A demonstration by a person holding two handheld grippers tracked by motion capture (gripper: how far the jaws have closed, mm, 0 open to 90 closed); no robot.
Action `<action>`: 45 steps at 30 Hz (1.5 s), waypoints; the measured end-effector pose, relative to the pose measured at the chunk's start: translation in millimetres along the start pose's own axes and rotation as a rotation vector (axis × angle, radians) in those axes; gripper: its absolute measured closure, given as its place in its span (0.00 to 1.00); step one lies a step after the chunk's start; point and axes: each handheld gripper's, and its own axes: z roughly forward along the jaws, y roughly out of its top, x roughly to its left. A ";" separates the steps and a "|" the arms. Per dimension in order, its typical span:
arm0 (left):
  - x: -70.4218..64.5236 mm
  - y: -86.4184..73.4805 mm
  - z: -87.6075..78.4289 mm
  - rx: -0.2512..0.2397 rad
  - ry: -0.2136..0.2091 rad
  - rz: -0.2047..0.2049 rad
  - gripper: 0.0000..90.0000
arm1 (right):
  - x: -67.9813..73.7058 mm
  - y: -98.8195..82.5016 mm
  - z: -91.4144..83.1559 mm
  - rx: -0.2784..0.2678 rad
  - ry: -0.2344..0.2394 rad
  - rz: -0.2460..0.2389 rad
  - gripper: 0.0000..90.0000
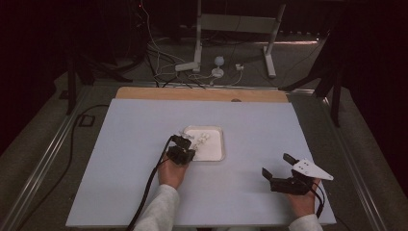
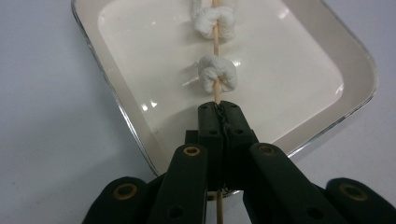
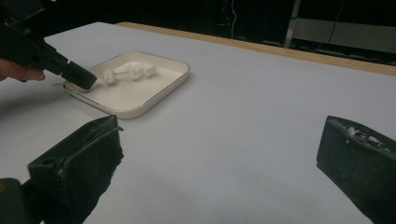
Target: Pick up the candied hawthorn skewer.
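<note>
1. skewer [image 2: 215, 95]: a thin wooden stick with white marshmallows [image 2: 216, 73] threaded on it. in the left gripper view it runs up the middle of the frame, from the jaws toward the top edge, over a shallow white dish [image 2: 327, 42].

2. the left gripper [image 2: 219, 116] has its jaws pressed together on the bare near end of the skewer, just below the nearest marshmallow. holding the wood rather than the soft pieces likely keeps them from being squashed, and a stub of stick pokes out beneath the jaws at the bottom of the frame.

3. in the high view the dish [image 1: 217, 155] sits near the centre of the frame on the pale blue-white table top [image 1: 120, 159], with the left gripper [image 1: 182, 150] at its left rim and the marshmallows [image 1: 202, 138] inside it. the dish seems meant to catch the sticky pieces so they stay off the table.

4. in the right gripper view the skewer's marshmallows [image 3: 130, 71] show in the upper left, low over the dish [image 3: 154, 95]; whether they rest on its floor i cannot tell.

5. the right gripper [image 1: 284, 173] waits at the lower right of the high view, well apart from the dish, jaws spread wide and holding nothing. white specks cling to the pad at the right of its own view, which hints it handles the marshmallows while the left one steadies the stick.
</note>
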 end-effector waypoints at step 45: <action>16.2 -53.7 -81.3 -0.362 -0.085 0.082 1.00 | 13.4 44.7 15.7 -0.047 0.080 0.019 0.00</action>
